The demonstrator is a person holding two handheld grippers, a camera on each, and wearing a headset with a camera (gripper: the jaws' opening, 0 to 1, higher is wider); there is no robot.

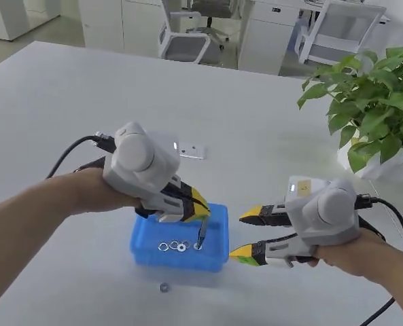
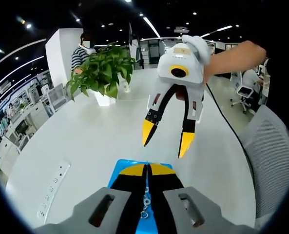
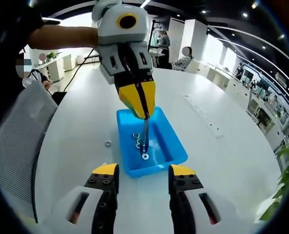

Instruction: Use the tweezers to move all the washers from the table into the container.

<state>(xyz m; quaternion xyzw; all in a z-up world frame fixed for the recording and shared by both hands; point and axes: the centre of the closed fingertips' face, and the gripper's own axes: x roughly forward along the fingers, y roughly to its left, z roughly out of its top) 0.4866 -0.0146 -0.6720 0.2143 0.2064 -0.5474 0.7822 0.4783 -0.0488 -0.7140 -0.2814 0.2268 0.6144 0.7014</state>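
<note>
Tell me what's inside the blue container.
Washers lie in a row on the floor of the blue container, and the tweezers, held by the left gripper, dip in beside one. In the head view that gripper covers the container's far corner; its contents are hidden.

A shallow blue rectangular plastic container (image 1: 216,212) sat upright on the table, open at the top. Small silver metal ring washers (image 1: 174,246) lay flat in a row on its floor. Thin metal tweezers (image 1: 200,236), pinched in the left gripper (image 1: 200,207), pointed steeply down into the container, tips at 1 washer (image 3: 145,156). 1 more washer (image 1: 164,288) lay on the table just outside the container's near wall.
</note>
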